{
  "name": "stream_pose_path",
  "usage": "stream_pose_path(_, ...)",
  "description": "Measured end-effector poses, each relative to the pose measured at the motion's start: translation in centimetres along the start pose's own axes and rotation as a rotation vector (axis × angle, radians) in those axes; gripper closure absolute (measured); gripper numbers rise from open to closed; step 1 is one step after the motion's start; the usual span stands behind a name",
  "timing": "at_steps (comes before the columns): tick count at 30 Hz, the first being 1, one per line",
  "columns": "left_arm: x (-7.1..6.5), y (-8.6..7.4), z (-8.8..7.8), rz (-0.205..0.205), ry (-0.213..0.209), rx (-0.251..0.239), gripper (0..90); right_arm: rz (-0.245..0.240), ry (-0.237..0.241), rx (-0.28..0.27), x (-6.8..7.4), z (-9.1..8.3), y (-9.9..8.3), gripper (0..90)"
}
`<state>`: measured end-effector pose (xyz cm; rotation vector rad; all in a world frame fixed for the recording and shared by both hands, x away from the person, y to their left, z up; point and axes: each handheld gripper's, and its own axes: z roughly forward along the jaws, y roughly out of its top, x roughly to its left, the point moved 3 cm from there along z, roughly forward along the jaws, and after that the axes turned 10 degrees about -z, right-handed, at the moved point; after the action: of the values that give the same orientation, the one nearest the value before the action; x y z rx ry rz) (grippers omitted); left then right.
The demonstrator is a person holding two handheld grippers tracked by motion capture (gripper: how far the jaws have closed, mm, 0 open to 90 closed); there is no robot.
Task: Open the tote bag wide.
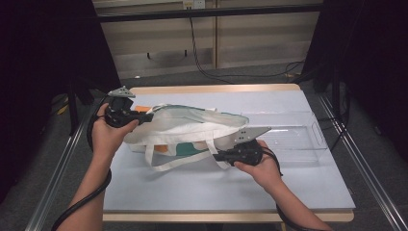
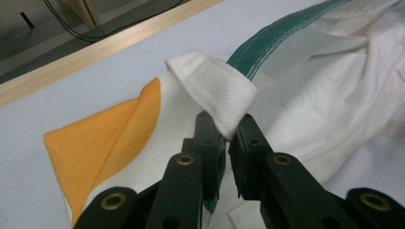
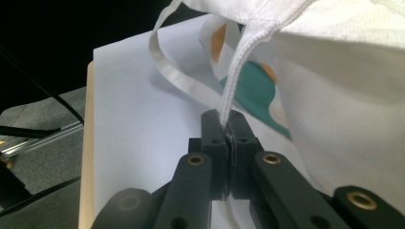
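Observation:
A white cloth tote bag (image 1: 185, 130) with green trim and orange and teal patches lies across the table's middle, partly lifted. My left gripper (image 1: 144, 117) is at its left end, shut on a folded white edge of the bag (image 2: 215, 90); the jaws pinch the fabric between their tips (image 2: 224, 138). My right gripper (image 1: 217, 156) is at the bag's front right, shut on a white strap (image 3: 234, 86) that runs up from between its closed jaws (image 3: 228, 125). A second strap loop (image 3: 176, 78) hangs down onto the table beside it.
A clear plastic tray (image 1: 293, 137) lies on the light blue table top (image 1: 231, 187) right of the bag, behind my right hand. The table has a wooden rim (image 1: 216, 89). Metal rails run along both sides, and cables lie on the floor behind.

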<state>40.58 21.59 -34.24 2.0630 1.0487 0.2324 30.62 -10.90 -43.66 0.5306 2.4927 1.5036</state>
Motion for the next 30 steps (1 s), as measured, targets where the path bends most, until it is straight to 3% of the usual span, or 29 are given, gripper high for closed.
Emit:
stream_pose_path(13,-0.1,0.6,0.5,-0.013,0.003,-0.008,82.3,0.038,0.016,0.020,0.9,0.2,-3.2,87.8)
stream_pose_path(30,-0.1,1.1,0.6,-0.012,0.002,-0.013,82.5,0.036,0.018,0.060,1.0,0.6,-4.1,87.9)
